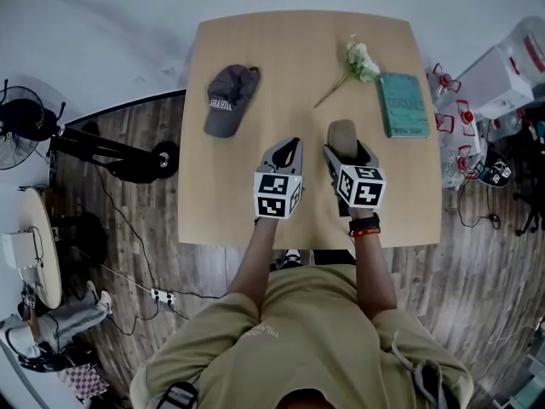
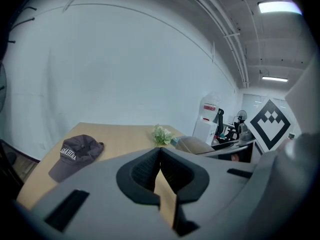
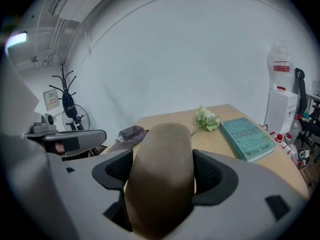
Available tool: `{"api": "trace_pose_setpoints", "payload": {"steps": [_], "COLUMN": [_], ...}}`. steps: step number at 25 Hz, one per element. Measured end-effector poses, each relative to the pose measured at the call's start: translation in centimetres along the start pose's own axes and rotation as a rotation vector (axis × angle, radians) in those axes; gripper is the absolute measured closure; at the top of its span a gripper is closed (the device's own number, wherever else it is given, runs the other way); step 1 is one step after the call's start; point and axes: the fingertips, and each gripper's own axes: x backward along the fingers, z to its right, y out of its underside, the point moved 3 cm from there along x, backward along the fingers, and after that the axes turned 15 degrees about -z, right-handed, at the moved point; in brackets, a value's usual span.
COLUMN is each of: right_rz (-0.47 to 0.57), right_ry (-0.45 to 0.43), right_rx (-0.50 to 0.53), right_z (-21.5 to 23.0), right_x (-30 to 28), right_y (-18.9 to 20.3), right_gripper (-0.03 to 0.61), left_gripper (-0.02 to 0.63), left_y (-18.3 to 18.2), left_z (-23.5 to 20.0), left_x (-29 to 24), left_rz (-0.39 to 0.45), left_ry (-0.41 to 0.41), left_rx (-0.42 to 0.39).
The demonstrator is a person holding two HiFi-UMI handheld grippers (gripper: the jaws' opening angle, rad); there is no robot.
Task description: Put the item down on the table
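Observation:
A tan, rounded, oblong item [image 1: 341, 134] sits between the jaws of my right gripper [image 1: 343, 146], which is shut on it, above the wooden table [image 1: 247, 211] near its front middle. In the right gripper view the item [image 3: 161, 176] fills the gap of the right gripper [image 3: 162, 170] and hides what lies under it. Just left of it, my left gripper [image 1: 288, 152] is shut with nothing in it; in its own view the left gripper [image 2: 160, 156] has its pads touching. The item [image 2: 193, 145] shows at the right of that view.
A dark grey cap [image 1: 228, 99] lies at the table's back left. A white flower [image 1: 359, 60] and a teal book [image 1: 402, 104] lie at the back right. Boxes and bottles [image 1: 502, 66] stand off the right edge, a fan [image 1: 21, 122] off the left.

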Motion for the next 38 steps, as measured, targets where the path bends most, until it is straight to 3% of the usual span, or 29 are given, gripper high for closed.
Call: {"api": "trace_pose_setpoints", "payload": {"steps": [38], "right_rz": [-0.269], "right_ry": [0.041], "right_rx": [-0.012], "right_z": [6.9], "right_x": [-15.2], "right_y": [3.4], "right_gripper": [0.192], "left_gripper": [0.592], "left_y": [3.1], "left_z": [-4.7], "left_x": [-9.3], "left_rz": [-0.150], "left_ry": [-0.049], "left_rx": [0.131]}}
